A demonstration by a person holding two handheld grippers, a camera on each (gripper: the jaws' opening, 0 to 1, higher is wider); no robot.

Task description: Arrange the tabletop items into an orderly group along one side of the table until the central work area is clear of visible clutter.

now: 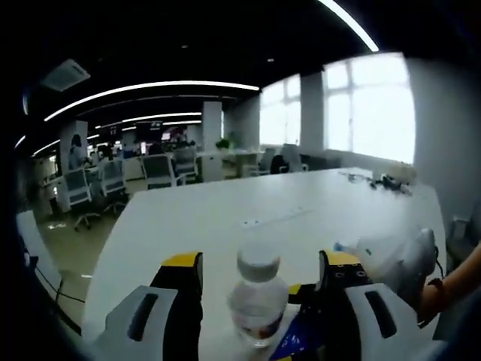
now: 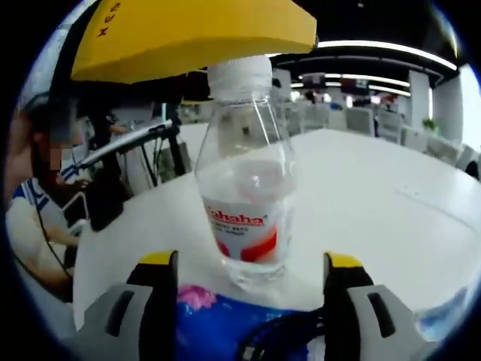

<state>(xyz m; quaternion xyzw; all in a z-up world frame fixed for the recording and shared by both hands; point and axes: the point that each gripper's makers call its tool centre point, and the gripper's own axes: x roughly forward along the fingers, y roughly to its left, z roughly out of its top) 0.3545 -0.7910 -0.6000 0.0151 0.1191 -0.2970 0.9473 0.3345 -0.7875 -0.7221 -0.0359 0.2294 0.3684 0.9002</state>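
Note:
A clear water bottle (image 1: 258,301) with a white cap and a red-and-white label stands upright on the white table (image 1: 225,210). My left gripper (image 1: 262,263) is open, and its yellow-tipped jaws stand on either side of the bottle with a gap on each side. In the right gripper view the bottle (image 2: 244,203) stands just beyond my open right gripper (image 2: 250,263). A blue packet (image 2: 214,320) with a pink print and a black cable (image 2: 289,331) lie between the right jaws. The packet's corner (image 1: 297,342) also lies beside the bottle's base.
A yellow part of the other gripper (image 2: 188,34) hangs over the bottle cap. A hand (image 1: 443,293) holds the white right gripper (image 1: 402,263). Small items (image 1: 379,180) lie at the table's far right. A socket strip (image 1: 274,218) sits mid-table. A person (image 2: 34,188) sits past the table edge.

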